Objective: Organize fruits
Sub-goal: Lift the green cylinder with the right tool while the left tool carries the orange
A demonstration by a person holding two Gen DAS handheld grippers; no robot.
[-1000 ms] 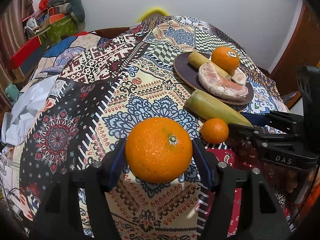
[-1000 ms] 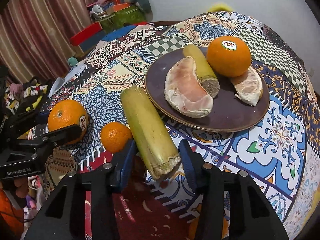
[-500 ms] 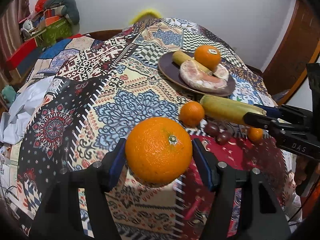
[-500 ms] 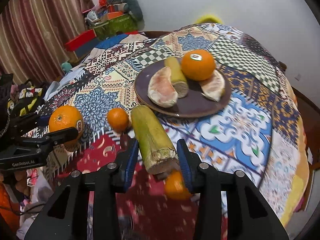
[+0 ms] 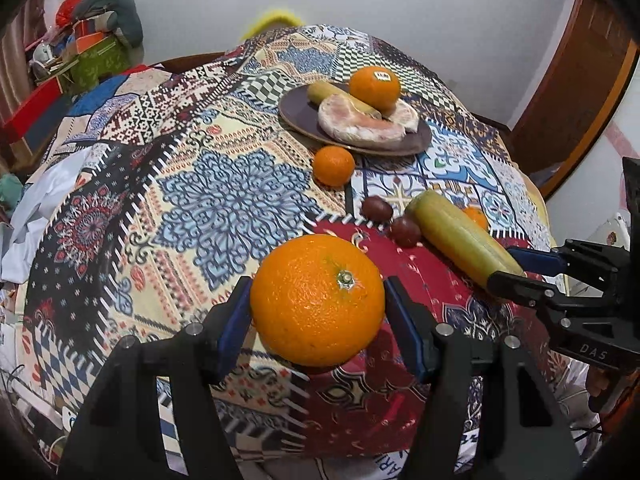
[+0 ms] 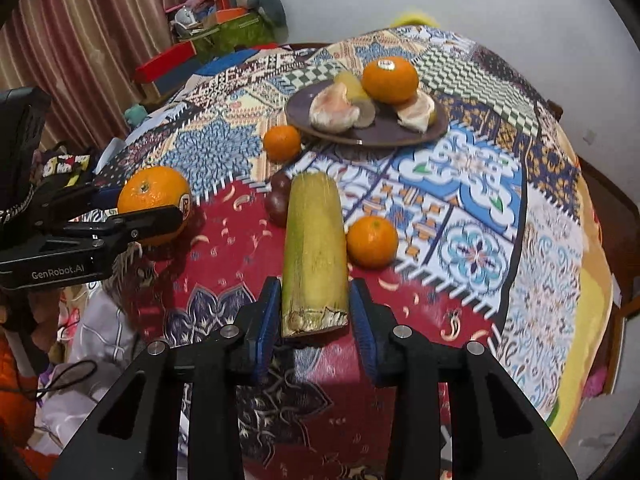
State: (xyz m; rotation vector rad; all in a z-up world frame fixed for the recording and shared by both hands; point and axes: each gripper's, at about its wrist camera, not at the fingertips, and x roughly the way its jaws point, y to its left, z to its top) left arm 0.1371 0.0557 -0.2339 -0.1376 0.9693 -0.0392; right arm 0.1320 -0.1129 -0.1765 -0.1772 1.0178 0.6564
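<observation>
My left gripper [image 5: 318,312] is shut on a large orange [image 5: 318,300] and holds it above the near table edge; it also shows in the right wrist view [image 6: 154,204]. My right gripper [image 6: 314,312] is shut on a yellow-green sugarcane piece [image 6: 314,252], lifted over the red cloth patch; it also shows in the left wrist view [image 5: 460,238]. A brown plate [image 6: 434,126] at the far side holds an orange [image 6: 390,79], pomelo segments [image 6: 334,110] and another cane piece [image 6: 352,86].
Small mandarins [image 6: 282,142] [image 6: 372,242] and two dark round fruits [image 6: 280,192] lie on the patterned tablecloth [image 6: 480,184] between the grippers and the plate. Clutter and boxes [image 6: 228,20] stand at the back left, near a curtain. A wooden door [image 5: 576,80] is at the right.
Both grippers have pulled back and up from the table with their fruit. The sugarcane left the cloth, uncovering a mandarin and dark fruits beneath it.
</observation>
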